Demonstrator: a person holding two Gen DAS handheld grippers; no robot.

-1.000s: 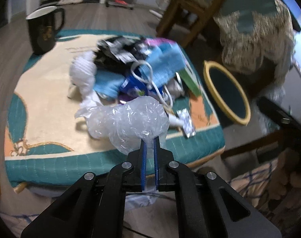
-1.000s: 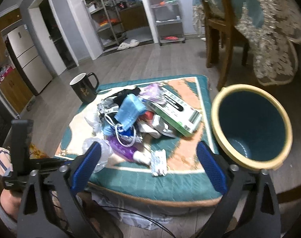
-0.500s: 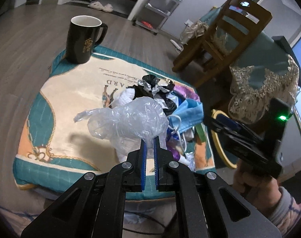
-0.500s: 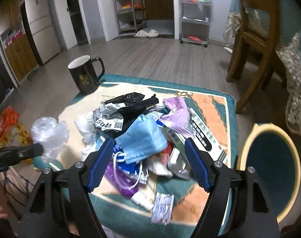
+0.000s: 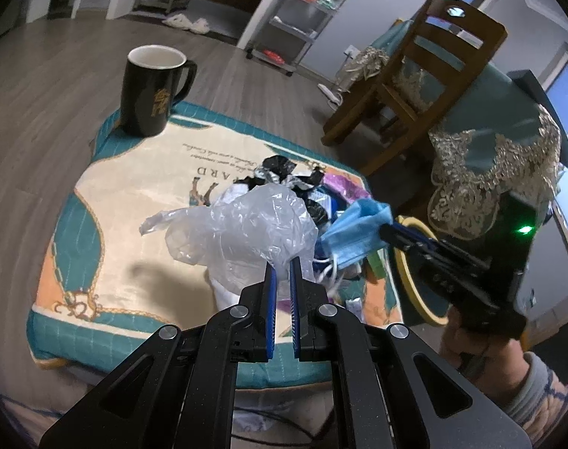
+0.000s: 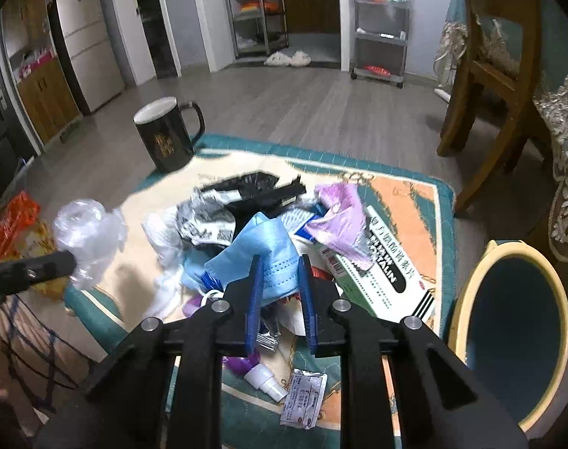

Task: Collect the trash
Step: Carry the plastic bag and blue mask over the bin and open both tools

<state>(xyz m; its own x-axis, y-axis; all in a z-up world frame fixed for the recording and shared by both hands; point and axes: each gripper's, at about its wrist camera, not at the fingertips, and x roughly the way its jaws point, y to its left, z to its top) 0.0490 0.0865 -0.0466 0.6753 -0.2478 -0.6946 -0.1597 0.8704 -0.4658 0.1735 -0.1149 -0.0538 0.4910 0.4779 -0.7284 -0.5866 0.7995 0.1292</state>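
The left gripper [image 5: 280, 267] is pinching a featherlight, crinkly clear plastic bag [image 5: 246, 224] above the tabletop, while the right gripper [image 6: 278, 273] is narrowing on the soft blue mask [image 6: 263, 247] atop the pile, best taken by its bunched fold.

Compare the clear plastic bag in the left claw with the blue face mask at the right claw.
The plastic bag is see-through and crumpled into a puffy ball; the face mask is opaque blue, pleated and flatter. The bag is lifted clear of the trash pile; the mask is on top of it. The left claw is shut on the bag; the right claw is closing around the mask. Both are soft trash.
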